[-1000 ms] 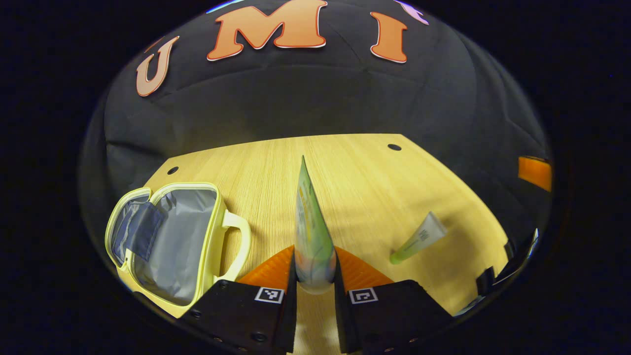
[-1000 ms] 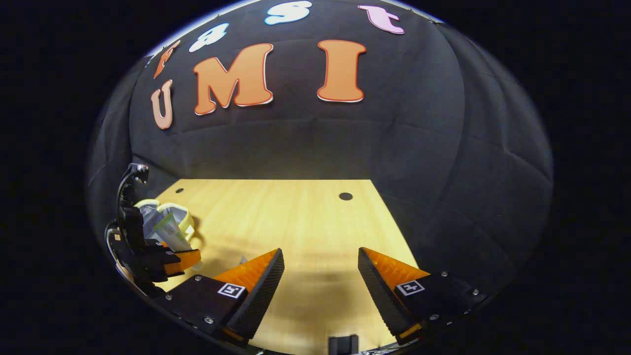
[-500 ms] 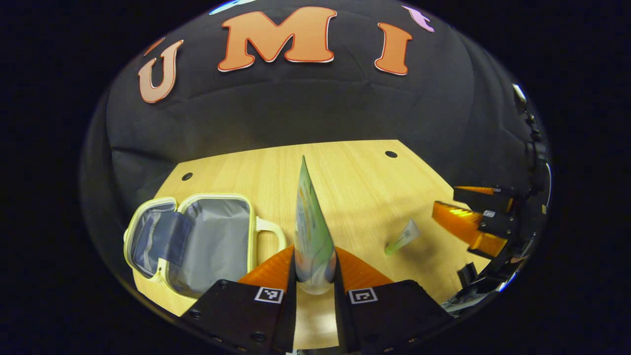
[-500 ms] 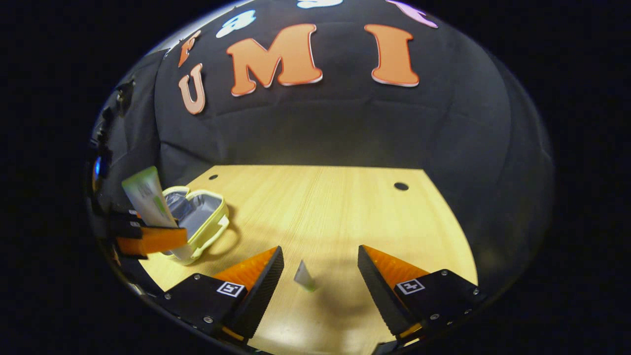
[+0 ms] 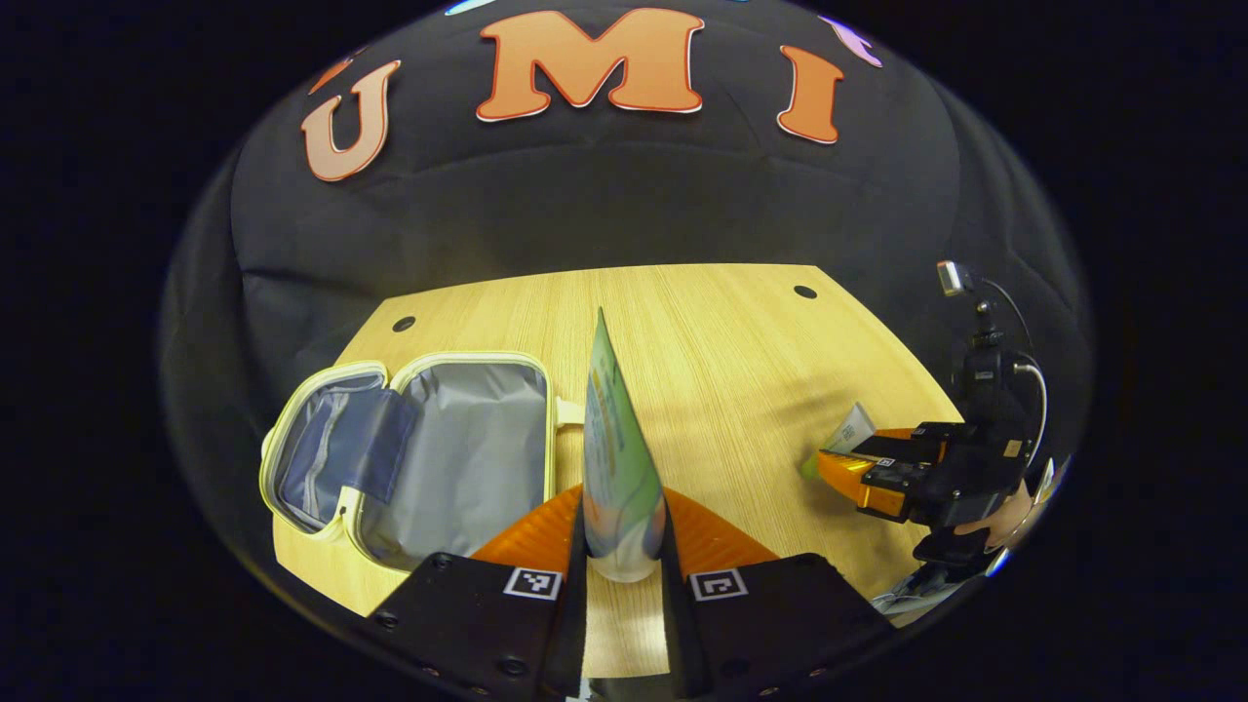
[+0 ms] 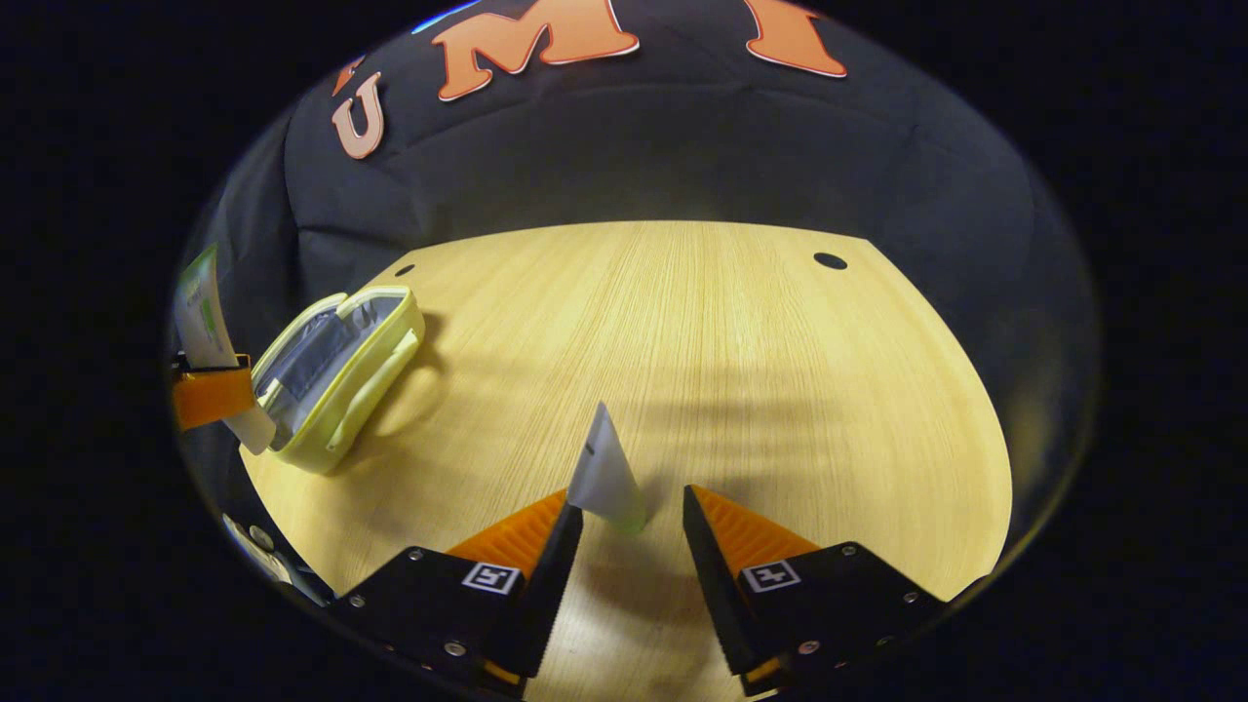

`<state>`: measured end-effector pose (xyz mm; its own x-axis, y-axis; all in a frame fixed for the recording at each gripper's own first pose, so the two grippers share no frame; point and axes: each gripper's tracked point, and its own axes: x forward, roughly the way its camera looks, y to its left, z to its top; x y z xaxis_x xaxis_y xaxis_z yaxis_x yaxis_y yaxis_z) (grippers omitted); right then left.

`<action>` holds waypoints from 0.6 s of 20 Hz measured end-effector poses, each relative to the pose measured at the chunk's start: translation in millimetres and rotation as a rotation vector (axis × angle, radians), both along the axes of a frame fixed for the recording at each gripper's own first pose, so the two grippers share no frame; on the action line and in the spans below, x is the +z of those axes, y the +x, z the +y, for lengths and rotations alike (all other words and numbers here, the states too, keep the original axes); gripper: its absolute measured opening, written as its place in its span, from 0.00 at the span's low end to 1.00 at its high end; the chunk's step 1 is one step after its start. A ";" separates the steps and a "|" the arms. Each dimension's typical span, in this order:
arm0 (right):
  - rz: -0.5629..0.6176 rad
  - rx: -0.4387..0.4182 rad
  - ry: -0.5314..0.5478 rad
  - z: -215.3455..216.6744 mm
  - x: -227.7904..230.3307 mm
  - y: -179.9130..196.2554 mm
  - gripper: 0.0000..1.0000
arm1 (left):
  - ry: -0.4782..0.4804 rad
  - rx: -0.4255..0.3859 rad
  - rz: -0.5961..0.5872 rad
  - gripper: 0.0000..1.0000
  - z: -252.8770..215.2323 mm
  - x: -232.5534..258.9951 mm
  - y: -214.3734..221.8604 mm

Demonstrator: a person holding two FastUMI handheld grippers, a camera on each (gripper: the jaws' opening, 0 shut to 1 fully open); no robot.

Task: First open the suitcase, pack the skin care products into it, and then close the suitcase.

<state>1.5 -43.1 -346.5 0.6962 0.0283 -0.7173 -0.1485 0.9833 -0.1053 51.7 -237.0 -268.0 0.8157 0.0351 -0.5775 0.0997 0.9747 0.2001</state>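
My left gripper (image 5: 624,531) is shut on a large green and white tube (image 5: 614,448), held upright above the table just right of the open suitcase (image 5: 439,458), a pale yellow case with grey lining. In the right gripper view that gripper (image 6: 210,395) and its tube (image 6: 200,307) sit at the far left beside the suitcase (image 6: 331,375). A small pale tube with a green cap (image 6: 604,473) lies on the table between the fingers of my right gripper (image 6: 631,499). The jaws are narrowed around it, with a gap still on the right side. In the left gripper view the right gripper (image 5: 840,460) stands low at the small tube (image 5: 851,429).
The wooden table (image 6: 731,370) has small round holes near its back corners (image 6: 830,260). A hand (image 5: 1004,512) holds the right gripper at the table's right edge. The black cloth wall rises behind the table.
My right gripper came down and forward onto the small tube and its jaws narrowed. My left gripper carried the large tube closer to the open suitcase.
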 end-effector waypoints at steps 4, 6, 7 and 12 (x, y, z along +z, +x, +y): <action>0.024 0.010 -0.013 3.2 -12.5 2.0 0.46 | -0.002 0.005 0.007 0.34 7.1 -6.3 4.8; 0.034 0.009 -0.006 5.0 -10.3 2.5 0.29 | -0.005 0.006 0.014 0.33 10.6 -7.2 5.1; 0.046 0.009 -0.011 5.2 -10.5 -0.5 0.33 | -0.002 0.006 0.022 0.33 12.3 -6.0 4.4; 0.090 0.047 0.050 31.0 32.6 -13.6 0.31 | -0.034 0.018 0.113 0.33 28.7 14.5 -10.9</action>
<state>-12.0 -12.0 -313.8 0.6260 0.0965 -0.7738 -0.2008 0.9788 -0.0403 40.8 -208.4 -253.5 0.7449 0.0286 -0.6666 0.1017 0.9825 0.1558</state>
